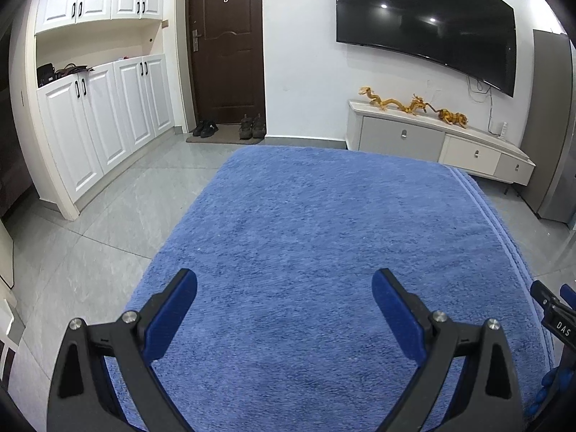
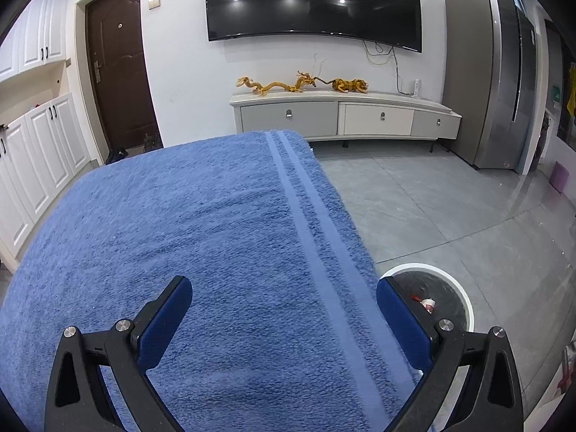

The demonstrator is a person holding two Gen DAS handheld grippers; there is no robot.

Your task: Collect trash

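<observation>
Left wrist view: the left gripper [image 1: 284, 288] hangs over a blue towel [image 1: 316, 237] that covers a raised surface, its jaws spread wide with nothing between them. What lies under the towel is hidden. At 3 o'clock the edge of the frame cuts off the right gripper [image 1: 556, 309], so only a black part with letters and a bit of blue show there. At 12 o'clock stands a dark brown door [image 1: 226, 43] with two pairs of shoes [image 1: 230, 127] on a mat at its foot. At 10 o'clock a niche in the white cabinets [image 1: 100, 122] holds dark items too small to identify.

In the right wrist view the right gripper [image 2: 284, 293] is also released, jaws wide apart and empty above the towel. At 4 o'clock a round white-rimmed trash bin [image 2: 464, 302] stands on the grey tiled floor [image 2: 450, 208] just beside the towel's edge, partly hidden behind the right-hand finger [image 2: 403, 324]. Inside it lie small scraps of trash [image 2: 426, 303], red and pale, hard to make out further. At 12 o'clock a wall-mounted television [image 2: 313, 0] hangs above a low drawer unit [image 2: 342, 115] carrying golden dragon figurines [image 2: 280, 84]. At 2 o'clock stands a tall grey refrigerator [image 2: 504, 79]
</observation>
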